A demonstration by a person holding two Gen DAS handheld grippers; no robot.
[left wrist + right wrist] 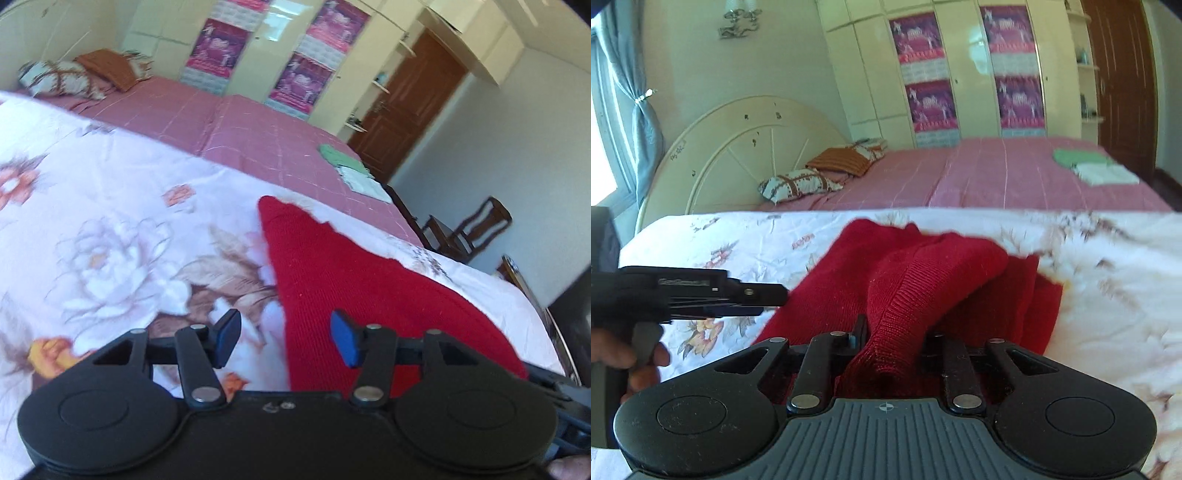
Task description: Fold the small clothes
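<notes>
A red knitted garment [923,273] lies on the flowered sheet [1108,295], and the fold is under way. The right gripper [892,343] has its jaws clamped on a ribbed cuff or hem at six o'clock in its view, the cloth bunched and lifted. The left gripper [284,339] hangs with jaws apart over the garment's edge, its pads [343,338] gripping nothing. Next, the left probably needs to close on that edge so both can carry the fold across.

Home bedroom, large bed with pink checked sheet [997,173], round cream headboard [738,147] far left, pillows [798,184], cream wardrobe [967,66] beyond, wooden door [1123,74] far right, curtained window [639,110] left
</notes>
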